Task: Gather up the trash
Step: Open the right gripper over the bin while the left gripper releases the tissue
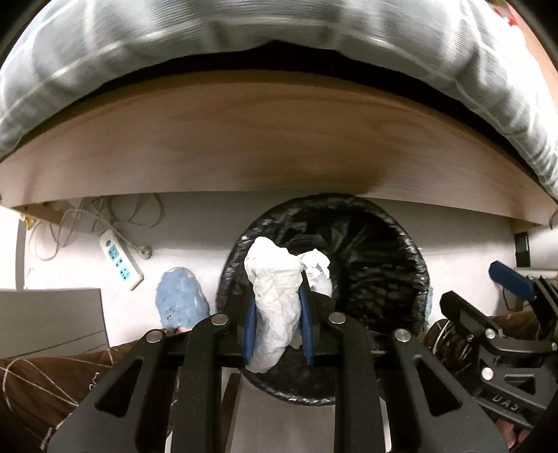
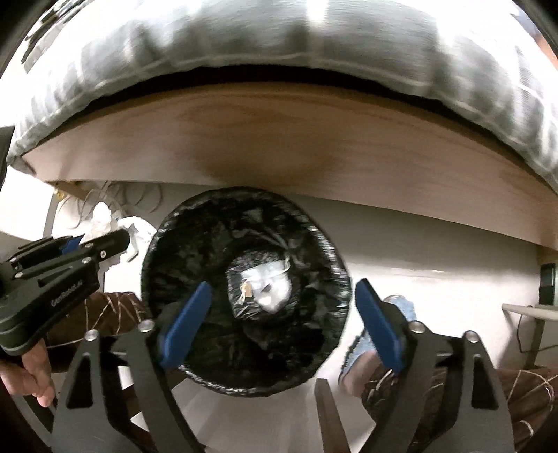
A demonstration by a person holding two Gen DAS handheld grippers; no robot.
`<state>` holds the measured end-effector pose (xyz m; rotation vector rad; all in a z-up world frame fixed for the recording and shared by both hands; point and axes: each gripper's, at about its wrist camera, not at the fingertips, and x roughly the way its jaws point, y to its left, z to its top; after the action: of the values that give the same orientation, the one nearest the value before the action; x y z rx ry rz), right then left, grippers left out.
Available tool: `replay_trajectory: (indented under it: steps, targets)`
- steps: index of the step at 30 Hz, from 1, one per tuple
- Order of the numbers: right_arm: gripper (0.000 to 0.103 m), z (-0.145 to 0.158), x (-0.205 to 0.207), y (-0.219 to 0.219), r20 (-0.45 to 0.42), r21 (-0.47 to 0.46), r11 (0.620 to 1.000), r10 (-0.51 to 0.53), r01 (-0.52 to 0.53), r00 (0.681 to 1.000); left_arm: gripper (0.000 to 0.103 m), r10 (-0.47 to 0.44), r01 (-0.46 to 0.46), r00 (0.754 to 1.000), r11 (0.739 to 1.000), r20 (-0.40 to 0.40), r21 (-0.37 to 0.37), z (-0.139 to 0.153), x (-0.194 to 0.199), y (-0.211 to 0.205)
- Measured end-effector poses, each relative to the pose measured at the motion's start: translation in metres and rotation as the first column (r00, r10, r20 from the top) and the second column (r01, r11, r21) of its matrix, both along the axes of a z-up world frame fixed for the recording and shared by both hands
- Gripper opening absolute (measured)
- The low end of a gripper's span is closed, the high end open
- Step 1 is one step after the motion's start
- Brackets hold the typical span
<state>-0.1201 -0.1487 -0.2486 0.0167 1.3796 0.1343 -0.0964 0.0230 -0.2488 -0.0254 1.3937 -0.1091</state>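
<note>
**Hovering over the lined bin, one claw loaded and one claw empty**

Clamping a crumpled white tissue wad (image 1: 275, 296) between its blue pads, the left gripper (image 1: 275, 278) points steeply down above the near-left rim of the trash bin (image 1: 383, 278). The wad is soft, creased paper, bulging above and below the pads, with a twisted tail leaning over the bin's mouth.

The right gripper (image 2: 282, 313) stands with its jaws wide apart and nothing between them; its blue pads flank the bin's opening on either side. Directly below, at the bottom of the bin, lies a pale piece of trash (image 2: 265, 289) on glossy, wrinkled black liner.

The bin is round, its rim wrapped in the shiny black bag. Its far edge sits close against a smooth, light wooden bed frame (image 1: 265, 146), over which a grey-and-white checked quilt (image 1: 244, 31) bulges. To either side of the bin the pale floor (image 1: 195, 223) lies open. Blue slippers (image 1: 181, 299) rest just beside the bin, and a person's brown patterned trouser legs show at the lower edges.

Farther left on the floor lie a white power strip (image 1: 121, 259) and loose, tangled cables (image 1: 104, 216) under the frame's edge. A hand (image 2: 28, 369) holds the left gripper's body in the right wrist view.
</note>
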Motion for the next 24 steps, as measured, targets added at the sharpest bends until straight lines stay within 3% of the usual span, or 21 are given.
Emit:
replay_trajectory:
  steps: [7, 19, 21, 24]
  targets:
    - [0.095, 0.009, -0.001, -0.031, 0.037, -0.029, 0.998, -0.061, 0.062, 0.997, 0.020, -0.043, 0.043, 0.999, 0.999, 0.005, 0.004, 0.003, 0.002, -0.025]
    - [0.095, 0.014, -0.002, -0.062, 0.059, -0.066, 0.990, -0.124, 0.128, 0.991, 0.022, -0.101, 0.101, 0.995, 0.994, 0.012, 0.030, 0.002, 0.000, -0.060]
    - [0.095, 0.013, -0.002, -0.061, 0.059, -0.067, 0.989, -0.125, 0.129, 0.990, 0.025, -0.101, 0.100, 0.995, 0.994, 0.016, 0.037, 0.002, 0.000, -0.060]
    - [0.095, 0.014, -0.001, -0.059, 0.063, -0.066, 0.989, -0.125, 0.129, 0.990, 0.038, -0.097, 0.096, 0.995, 0.994, 0.015, 0.049, 0.001, 0.000, -0.057]
